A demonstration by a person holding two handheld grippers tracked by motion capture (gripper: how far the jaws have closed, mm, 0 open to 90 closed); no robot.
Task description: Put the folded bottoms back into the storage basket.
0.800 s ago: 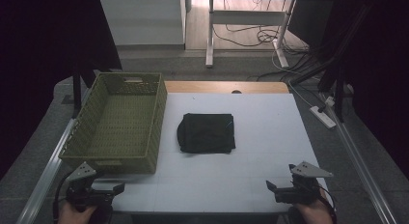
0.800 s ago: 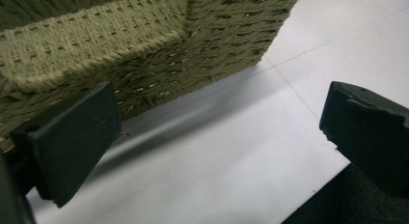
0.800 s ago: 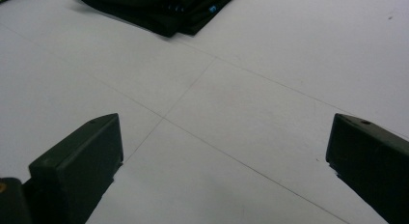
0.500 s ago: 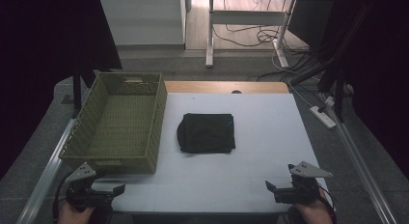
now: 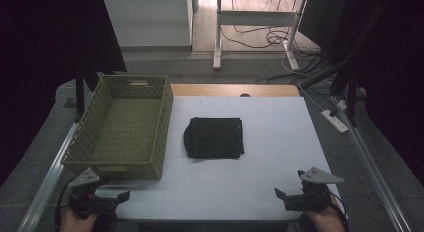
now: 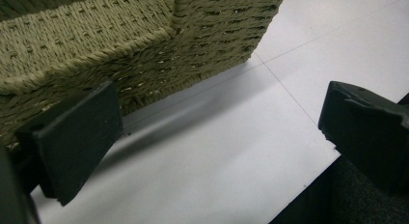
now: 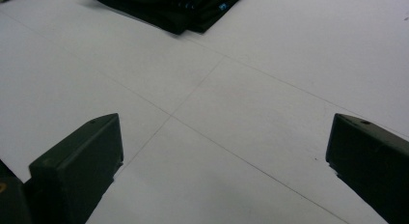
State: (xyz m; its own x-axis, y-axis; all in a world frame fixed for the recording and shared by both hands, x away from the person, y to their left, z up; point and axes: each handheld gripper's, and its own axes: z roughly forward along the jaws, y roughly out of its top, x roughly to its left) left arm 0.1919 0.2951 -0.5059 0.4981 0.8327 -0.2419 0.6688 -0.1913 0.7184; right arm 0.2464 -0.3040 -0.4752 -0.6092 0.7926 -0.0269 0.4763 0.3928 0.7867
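Folded black garment lay ahead-left of right tool, nearer than left tool; both gaped, empty.

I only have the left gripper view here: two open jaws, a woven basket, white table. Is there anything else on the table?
Observer: Yes, a folded black cloth lies mid-table, right of the basket, not touching it.
Operator: Anything in the basket?
Observer: No, its bottom is bare in the high view.
Operator: And the right gripper?
Observer: The right gripper is open at the table's near right corner, nothing between its jaws, pointing toward the cloth.
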